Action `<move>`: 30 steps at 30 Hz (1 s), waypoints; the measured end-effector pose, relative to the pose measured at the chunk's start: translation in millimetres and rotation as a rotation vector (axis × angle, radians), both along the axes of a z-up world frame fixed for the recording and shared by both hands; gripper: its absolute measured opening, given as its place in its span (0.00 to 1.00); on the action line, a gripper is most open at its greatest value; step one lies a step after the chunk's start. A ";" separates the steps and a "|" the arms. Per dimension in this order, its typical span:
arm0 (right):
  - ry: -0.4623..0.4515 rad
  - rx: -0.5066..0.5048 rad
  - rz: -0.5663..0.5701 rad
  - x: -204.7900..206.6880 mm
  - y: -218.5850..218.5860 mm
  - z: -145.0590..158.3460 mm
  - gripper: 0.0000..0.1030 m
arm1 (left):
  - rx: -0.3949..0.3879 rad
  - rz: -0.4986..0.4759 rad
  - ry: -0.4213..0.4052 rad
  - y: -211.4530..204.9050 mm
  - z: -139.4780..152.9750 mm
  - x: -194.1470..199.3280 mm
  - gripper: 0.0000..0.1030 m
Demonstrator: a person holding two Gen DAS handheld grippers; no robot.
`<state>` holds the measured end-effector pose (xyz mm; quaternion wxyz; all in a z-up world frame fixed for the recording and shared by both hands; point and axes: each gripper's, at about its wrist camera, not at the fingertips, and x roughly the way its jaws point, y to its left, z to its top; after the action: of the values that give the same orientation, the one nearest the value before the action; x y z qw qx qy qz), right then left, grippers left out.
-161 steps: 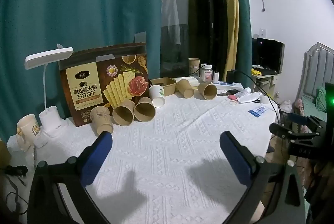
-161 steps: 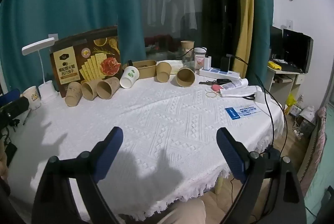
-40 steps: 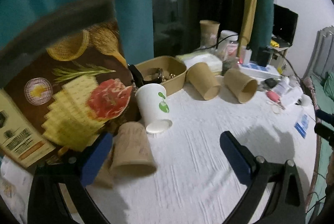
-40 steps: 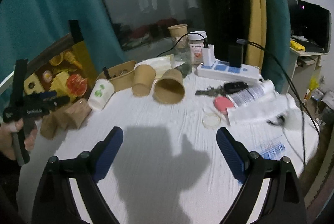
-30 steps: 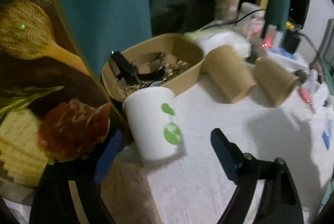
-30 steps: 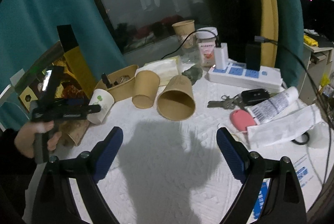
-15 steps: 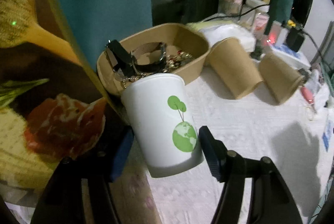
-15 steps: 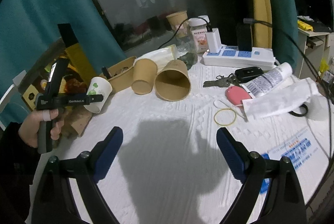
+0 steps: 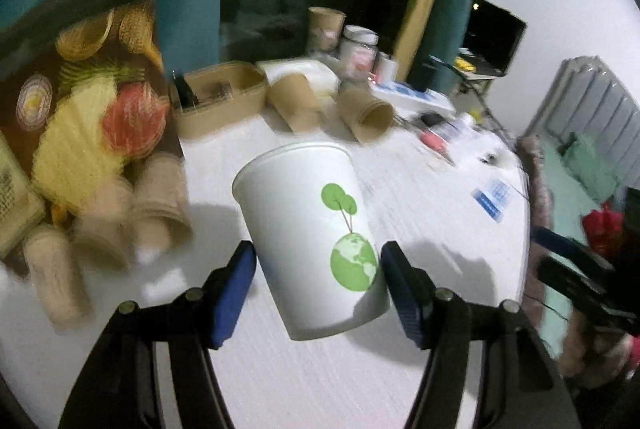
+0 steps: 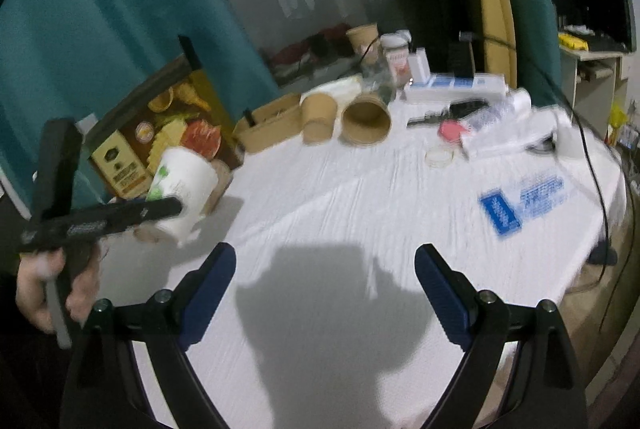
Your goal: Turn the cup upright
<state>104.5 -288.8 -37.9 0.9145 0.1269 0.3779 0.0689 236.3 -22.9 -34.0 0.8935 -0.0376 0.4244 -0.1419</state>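
My left gripper (image 9: 320, 285) is shut on a white paper cup (image 9: 308, 229) with a green globe print. It holds the cup off the white tablecloth (image 9: 420, 197), tilted, with the wide mouth toward me and the base pointing away. The right wrist view shows the same cup (image 10: 184, 185) in the left gripper at the left, above the table. My right gripper (image 10: 324, 293) is open and empty over the front of the table, well right of the cup.
Several brown paper cups (image 9: 156, 201) lie on their sides by a cracker box (image 9: 80, 109) at the left. More brown cups (image 10: 366, 125), a brown tray (image 9: 220, 101), a power strip (image 10: 456, 87), keys and papers sit at the back and right.
My left gripper closed on the white cup, lifted it off the table and pulled it back from the tray toward the table's middle. The right gripper stayed open.
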 end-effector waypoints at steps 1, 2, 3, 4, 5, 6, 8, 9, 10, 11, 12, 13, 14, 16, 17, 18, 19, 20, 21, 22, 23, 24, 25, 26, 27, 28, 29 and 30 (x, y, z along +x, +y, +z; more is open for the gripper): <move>0.012 0.008 0.004 -9.1 2.7 -3.8 0.87 | -0.029 -0.003 0.022 -0.8 -5.8 -19.0 0.63; 0.021 0.012 0.008 -16.0 5.0 -7.3 0.87 | -0.061 -0.006 0.047 -0.3 -12.0 -37.8 0.63; 0.031 0.018 0.010 -24.4 7.6 -11.0 0.87 | -0.083 -0.009 0.066 -0.6 -18.0 -49.2 0.63; 0.044 0.025 0.015 -33.3 10.5 -15.9 0.87 | -0.114 -0.009 0.097 0.3 -25.9 -64.9 0.63; 0.055 0.026 0.023 -39.2 13.2 -20.6 0.87 | -0.137 -0.007 0.120 1.2 -31.7 -75.4 0.63; 0.067 0.022 0.031 -45.0 15.9 -25.6 0.87 | -0.164 0.000 0.142 2.5 -38.2 -86.9 0.63; 0.095 0.010 0.041 -55.7 20.6 -35.5 0.87 | -0.196 0.028 0.176 5.6 -51.4 -103.4 0.63; 0.105 0.009 0.044 -59.0 22.2 -39.4 0.87 | -0.205 0.039 0.184 6.2 -56.9 -108.3 0.63; 0.118 0.012 0.047 -62.7 23.2 -43.5 0.87 | -0.211 0.051 0.195 6.8 -62.1 -112.0 0.63; 0.128 0.013 0.046 -64.7 23.8 -47.0 0.87 | -0.223 0.059 0.210 7.2 -67.7 -114.9 0.63; 0.135 0.013 0.046 -66.5 24.0 -49.1 0.87 | -0.244 0.065 0.225 7.6 -73.8 -116.2 0.63; 0.140 0.011 0.046 -67.9 24.5 -50.1 0.87 | -0.258 0.074 0.239 8.1 -79.2 -116.8 0.63; 0.139 0.009 0.047 -69.9 25.4 -49.9 0.87 | -0.261 0.076 0.244 8.8 -82.0 -116.9 0.63; 0.133 0.007 0.048 -70.6 26.7 -47.9 0.87 | -0.274 0.073 0.235 10.3 -83.7 -119.8 0.64; 0.131 0.006 0.048 -69.8 27.0 -46.5 0.87 | -0.273 0.073 0.234 11.1 -84.0 -119.2 0.66; 0.130 0.005 0.048 -69.0 27.6 -45.3 0.87 | -0.269 0.076 0.237 11.6 -85.1 -119.3 0.68; 0.129 0.007 0.049 -67.5 28.0 -44.3 0.87 | -0.272 0.078 0.241 13.7 -86.2 -119.9 0.69; 0.129 0.007 0.049 -66.5 28.9 -43.5 0.87 | -0.278 0.077 0.245 13.4 -87.9 -119.3 0.70; 0.129 0.007 0.050 -65.1 29.6 -42.5 0.87 | -0.282 0.075 0.245 16.3 -88.1 -122.5 0.70; 0.129 0.006 0.051 -64.0 30.5 -41.5 0.87 | -0.285 0.075 0.244 17.2 -88.8 -123.9 0.70; 0.128 0.005 0.053 -63.1 31.7 -40.2 0.87 | -0.293 0.075 0.242 18.1 -89.1 -124.7 0.70; 0.127 0.002 0.056 -61.9 33.3 -38.7 0.87 | -0.310 0.068 0.236 19.1 -89.3 -125.9 0.70; 0.127 -0.001 0.061 -61.3 34.8 -37.3 0.87 | -0.321 0.065 0.233 21.5 -88.3 -127.5 0.70; 0.126 -0.005 0.068 -60.5 36.9 -35.2 0.87 | -0.327 0.064 0.227 22.7 -87.7 -129.2 0.70; 0.126 -0.006 0.077 -59.6 38.1 -33.8 0.87 | -0.329 0.064 0.223 23.7 -86.5 -131.4 0.70; 0.127 -0.004 0.087 -58.7 39.8 -32.7 0.87 | -0.329 0.064 0.217 25.1 -85.0 -133.9 0.70; 0.131 0.004 0.107 -56.9 42.8 -30.2 0.87 | -0.327 0.065 0.211 27.9 -83.0 -137.6 0.70; 0.133 0.013 0.123 -55.7 45.3 -28.1 0.87 | -0.326 0.065 0.205 30.2 -80.9 -140.8 0.70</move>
<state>48.8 -243.6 -66.0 0.8806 0.1138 0.4442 0.1191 95.5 7.3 -114.9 0.8318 -0.2096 0.4831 -0.1754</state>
